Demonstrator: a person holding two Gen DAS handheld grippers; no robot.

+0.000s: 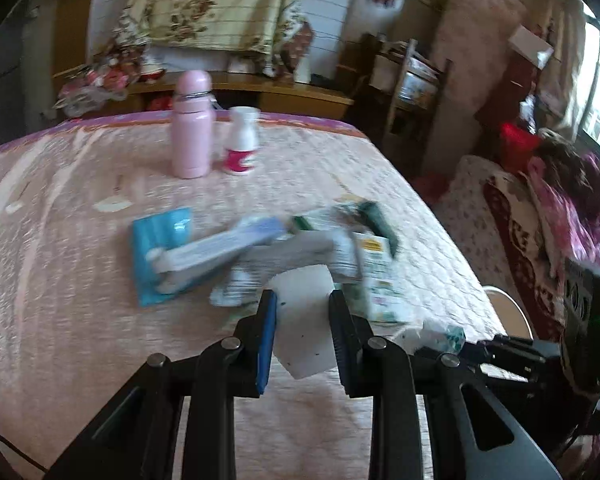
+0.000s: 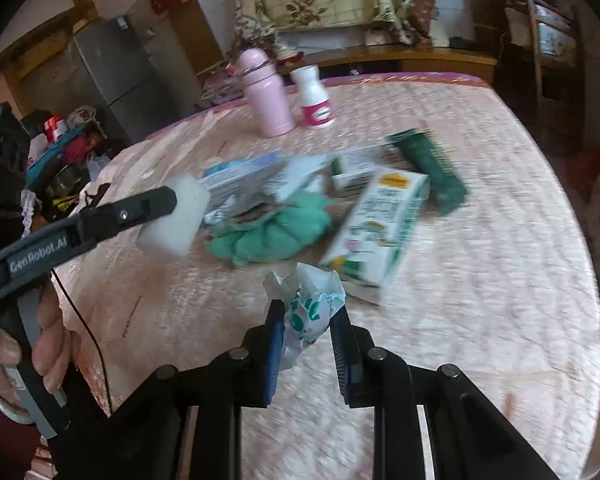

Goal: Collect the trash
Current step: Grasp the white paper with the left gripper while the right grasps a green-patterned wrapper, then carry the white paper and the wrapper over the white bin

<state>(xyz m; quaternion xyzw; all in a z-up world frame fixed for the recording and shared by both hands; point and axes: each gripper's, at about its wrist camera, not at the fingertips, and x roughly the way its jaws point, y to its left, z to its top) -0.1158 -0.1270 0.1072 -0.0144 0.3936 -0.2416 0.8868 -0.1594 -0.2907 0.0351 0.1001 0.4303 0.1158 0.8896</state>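
My left gripper (image 1: 302, 300) is shut on a white foam block (image 1: 306, 322), held above the pink table; the block also shows in the right wrist view (image 2: 176, 216). My right gripper (image 2: 306, 308) is shut on a crumpled white-and-green wrapper (image 2: 310, 308), which also shows in the left wrist view (image 1: 436, 338). On the table lies a pile of trash: a white-and-blue box (image 2: 240, 178), a green crumpled cloth (image 2: 272, 232), a white-green carton (image 2: 376, 224) and a dark green packet (image 2: 432, 168). A blue flat pack (image 1: 160, 248) lies to the left.
A pink bottle (image 1: 192, 124) and a white bottle with a pink label (image 1: 242, 140) stand upright at the table's far side. The pink tablecloth (image 2: 480, 280) covers the table. A chair and cluttered furniture stand to the right (image 1: 540, 200). A grey fridge (image 2: 108, 72) stands at the left.
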